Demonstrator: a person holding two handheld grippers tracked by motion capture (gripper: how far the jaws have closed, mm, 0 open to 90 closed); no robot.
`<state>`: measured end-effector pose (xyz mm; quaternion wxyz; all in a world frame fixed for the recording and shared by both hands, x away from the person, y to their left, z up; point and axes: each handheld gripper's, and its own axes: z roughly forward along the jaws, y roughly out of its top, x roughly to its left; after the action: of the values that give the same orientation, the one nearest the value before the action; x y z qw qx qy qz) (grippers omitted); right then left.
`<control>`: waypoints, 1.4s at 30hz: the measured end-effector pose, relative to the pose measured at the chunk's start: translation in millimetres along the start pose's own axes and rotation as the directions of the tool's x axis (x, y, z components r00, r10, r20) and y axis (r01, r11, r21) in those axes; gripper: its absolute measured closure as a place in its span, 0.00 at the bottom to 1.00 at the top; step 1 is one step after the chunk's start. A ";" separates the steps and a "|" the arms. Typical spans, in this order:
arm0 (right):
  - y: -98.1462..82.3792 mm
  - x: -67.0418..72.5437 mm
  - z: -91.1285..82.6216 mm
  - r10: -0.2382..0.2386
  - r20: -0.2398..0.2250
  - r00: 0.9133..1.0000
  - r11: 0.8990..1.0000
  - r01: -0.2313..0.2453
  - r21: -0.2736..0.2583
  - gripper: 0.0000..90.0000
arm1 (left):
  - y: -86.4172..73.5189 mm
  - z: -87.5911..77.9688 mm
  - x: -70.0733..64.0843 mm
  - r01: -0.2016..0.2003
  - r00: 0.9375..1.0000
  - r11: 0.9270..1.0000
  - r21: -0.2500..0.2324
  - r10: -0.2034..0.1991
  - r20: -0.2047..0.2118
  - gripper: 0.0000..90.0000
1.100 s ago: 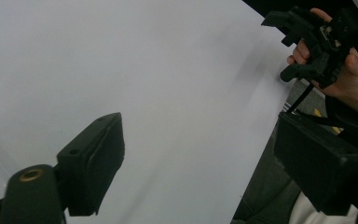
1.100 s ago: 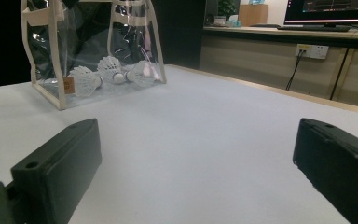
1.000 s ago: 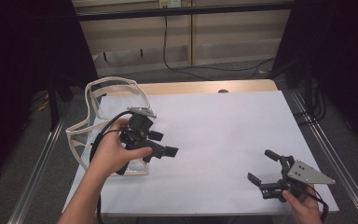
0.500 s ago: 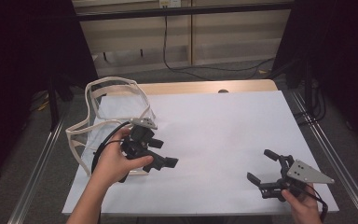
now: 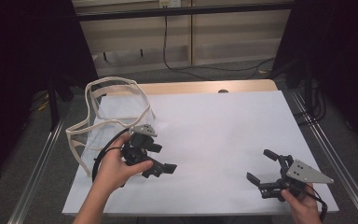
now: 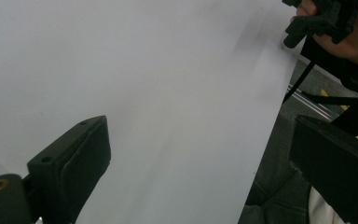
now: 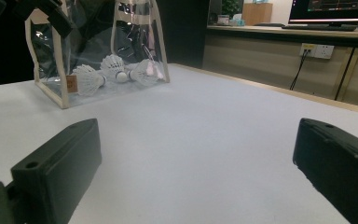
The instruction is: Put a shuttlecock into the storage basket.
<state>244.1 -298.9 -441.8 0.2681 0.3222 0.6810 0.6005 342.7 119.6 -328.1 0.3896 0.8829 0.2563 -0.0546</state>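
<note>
Three shuttlecocks lie inside the clear bag at the table's left edge. Both the left gripper, just beside the bag, and the right gripper, well apart, have spread, empty jaws. Best withdraw the left without snagging the bag's rim.

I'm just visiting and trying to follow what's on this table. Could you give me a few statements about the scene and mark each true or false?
1. The clear bag holds shuttlecocks. True.
2. The left gripper clamps a shuttlecock. False: its jaws stand open with nothing between them.
3. The right gripper has open jaws. True.
4. The bag sits at the table's right edge. False: it stands at the left, beside the left gripper.
</note>
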 end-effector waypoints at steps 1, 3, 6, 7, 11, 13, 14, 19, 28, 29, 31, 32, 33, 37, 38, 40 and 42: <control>0.0 -0.1 0.1 0.000 0.000 1.000 1.000 0.000 0.000 0.01 | -1.2 0.3 0.1 0.002 1.000 1.000 -0.009 -0.002 0.000 0.06; 0.1 -0.1 0.2 0.002 0.001 1.000 1.000 -0.002 -0.001 0.01 | -3.8 1.1 0.3 -0.009 1.000 1.000 -0.013 0.009 0.003 0.05; 0.2 0.3 0.1 0.001 0.001 1.000 1.000 -0.001 -0.001 0.01 | -7.4 2.2 0.6 -0.011 1.000 1.000 -0.016 0.011 0.005 0.05; 0.3 0.3 -0.2 0.001 0.001 1.000 1.000 -0.001 0.000 0.01 | -8.7 2.5 0.2 -0.019 1.000 1.000 -0.018 0.019 0.005 0.05; 0.2 -0.2 -0.2 -0.002 0.004 1.000 1.000 0.002 -0.002 0.01 | -13.3 3.6 0.0 -0.033 0.999 0.999 -0.020 0.033 0.000 0.04; 0.2 -0.2 0.1 0.000 0.002 1.000 1.000 0.000 -0.003 0.01 | -15.8 4.7 0.1 -0.028 1.000 0.999 -0.022 0.028 0.005 0.04; 0.3 0.2 0.1 0.001 0.001 1.000 1.000 -0.001 -0.001 0.01 | -17.4 5.6 0.3 -0.027 1.000 0.999 -0.023 0.027 0.008 0.04; 0.3 0.4 0.0 0.001 0.001 1.000 1.000 -0.001 -0.001 0.01 | -25.3 9.1 3.6 -0.022 1.000 0.999 -0.038 0.022 0.004 0.05; 0.2 0.2 0.1 0.000 0.002 1.000 1.000 0.000 -0.001 0.01 | -41.7 5.2 10.2 -0.002 1.000 0.997 -0.072 0.001 -0.001 0.06; 0.2 0.3 0.1 -0.001 0.002 1.000 1.000 0.001 -0.001 0.01 | -42.7 4.6 10.5 -0.003 1.000 0.998 -0.067 0.002 -0.004 0.06; 0.3 0.4 0.2 0.000 0.002 1.000 1.000 0.000 -0.001 0.01 | -45.5 3.5 10.8 -0.009 1.000 0.998 -0.056 0.009 -0.009 0.06; 0.2 0.4 0.2 0.001 0.001 1.000 1.000 -0.001 -0.002 0.01 | -47.2 3.1 10.9 -0.006 1.000 0.998 -0.060 0.006 -0.002 0.06; 0.3 0.4 0.2 0.000 0.002 1.000 1.000 0.000 -0.001 0.01 | -49.2 2.4 11.2 -0.006 1.000 0.998 -0.061 0.006 0.002 0.06; 0.2 0.8 0.6 0.000 0.005 1.000 1.000 0.000 0.001 0.01 | -55.6 1.1 13.6 0.001 1.000 0.998 -0.066 -0.001 -0.001 0.06; 0.2 0.8 0.7 0.000 0.005 1.000 1.000 0.000 0.000 0.01 | -56.8 1.3 13.9 0.002 1.000 0.998 -0.069 -0.003 -0.008 0.06; 0.4 0.6 0.6 -0.001 0.005 1.000 1.000 0.001 -0.001 0.01 | -59.1 0.5 15.1 0.002 1.000 0.998 -0.066 -0.002 -0.005 0.06; 0.2 0.1 0.6 -0.001 0.004 1.000 1.000 0.001 -0.002 0.01 | -60.7 -0.1 15.4 -0.001 1.000 0.998 -0.063 0.001 -0.006 0.06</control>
<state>244.5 -298.4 -441.6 0.2699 0.3228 0.6800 0.6005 325.9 160.3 -372.6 0.4164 0.8705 0.2587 -0.0438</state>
